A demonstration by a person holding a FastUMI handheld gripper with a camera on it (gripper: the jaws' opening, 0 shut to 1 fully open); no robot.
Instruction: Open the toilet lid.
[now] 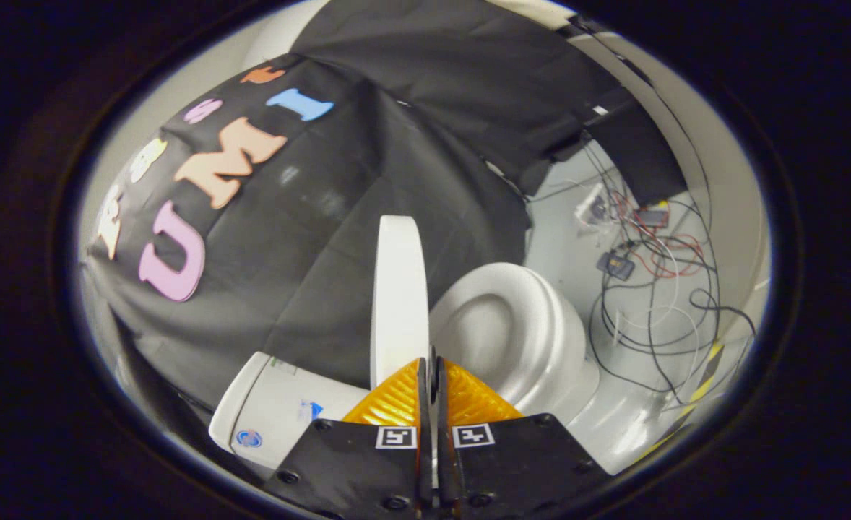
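Where fingers pinch: raised toilet lid, edge-on between them.

A black cloth hangs as the far wall, creased and draped, with a second dark panel overlapping it higher up. To the right lies a pale, glossy floor that catches the light. On it, well to the right, sits a loose tangle of black, white and red cables with a few small electronic boxes among them.
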